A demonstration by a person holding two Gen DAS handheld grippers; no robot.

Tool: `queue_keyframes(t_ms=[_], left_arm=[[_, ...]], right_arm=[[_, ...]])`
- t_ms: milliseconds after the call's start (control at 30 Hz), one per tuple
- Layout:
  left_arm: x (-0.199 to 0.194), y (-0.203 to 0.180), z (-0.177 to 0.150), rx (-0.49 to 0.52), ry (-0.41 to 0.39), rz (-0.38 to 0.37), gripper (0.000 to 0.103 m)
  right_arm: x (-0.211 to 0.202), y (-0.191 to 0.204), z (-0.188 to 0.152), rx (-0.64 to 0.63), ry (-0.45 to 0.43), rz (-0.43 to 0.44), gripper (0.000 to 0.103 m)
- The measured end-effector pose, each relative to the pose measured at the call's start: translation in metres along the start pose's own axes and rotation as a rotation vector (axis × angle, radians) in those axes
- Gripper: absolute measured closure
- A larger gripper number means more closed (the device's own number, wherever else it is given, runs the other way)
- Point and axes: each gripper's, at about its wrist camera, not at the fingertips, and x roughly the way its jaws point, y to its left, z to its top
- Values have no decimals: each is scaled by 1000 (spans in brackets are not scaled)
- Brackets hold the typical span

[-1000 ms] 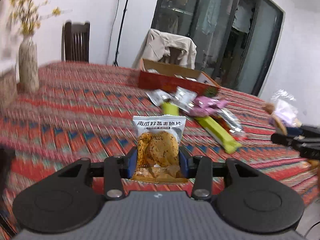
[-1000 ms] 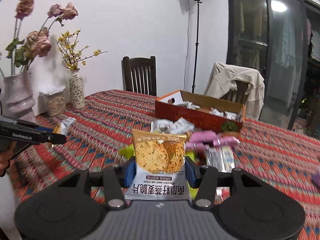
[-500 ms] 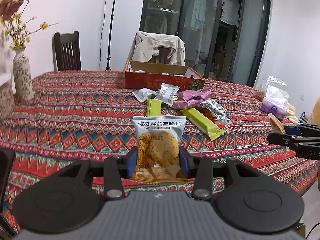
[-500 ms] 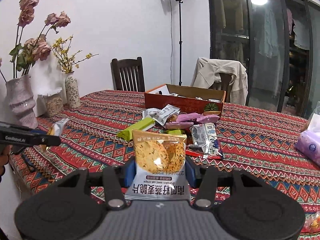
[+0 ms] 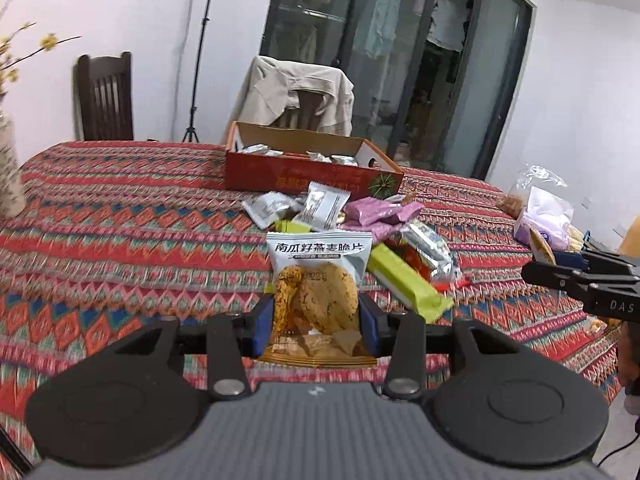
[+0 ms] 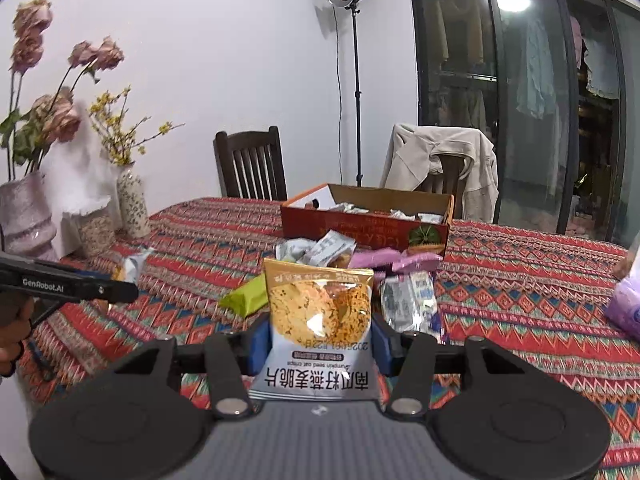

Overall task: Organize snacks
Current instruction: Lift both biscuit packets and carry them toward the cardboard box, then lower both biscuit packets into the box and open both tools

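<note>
- Both views are sitting nearer the red cardboard box [image 5: 312, 178] than half a second ago.
- Left gripper [image 5: 316, 322] is clamping an upright grey-and-orange oat-crisp packet [image 5: 316, 292]; the box is lying at 12 o'clock.
- Right gripper [image 6: 318, 344] is clamping an upside-down matching packet [image 6: 318, 320].

tablecloth [image 5: 120, 240] blurred at left; vase [image 5: 10, 176] cut by left edge; box [image 5: 304, 168] contents too small.

Each claw, left claw [image 5: 316, 318] and right claw [image 6: 318, 344], is built of black linkage arms with silver pivot screws, blue pads [image 5: 262, 326] and a grey ribbed housing. White "GenRobot.AI" and "DAS" lettering is printed on the sides.
</note>
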Motion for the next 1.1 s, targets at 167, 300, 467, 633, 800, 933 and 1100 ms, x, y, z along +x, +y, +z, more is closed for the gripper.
queue_keyframes(t_ms=[167,300,467,633,800,933,1100], left_arm=[[25,-6,53,119,-12,4,59],[47,-11,95,191,-42,-10,59],[99,-9,165,235,-47,-26,59],[180,-3,233,210,-28,-8,59],[266,12,279,151,24,18,59],[339,31,297,122,89,24,59],[412,54,299,96,121,37,59]], right_arm=[[26,-27,43,6,-16,18,51],[51,-61,90,67,-39,53,50],[103,-98,159,105,-3,95,52],[195,-124,221,134,93,103,52],[311,-139,262,125,185,49,52],[408,-162,264,225,280,57,52],[509,-177,231,298,398,14,52]])
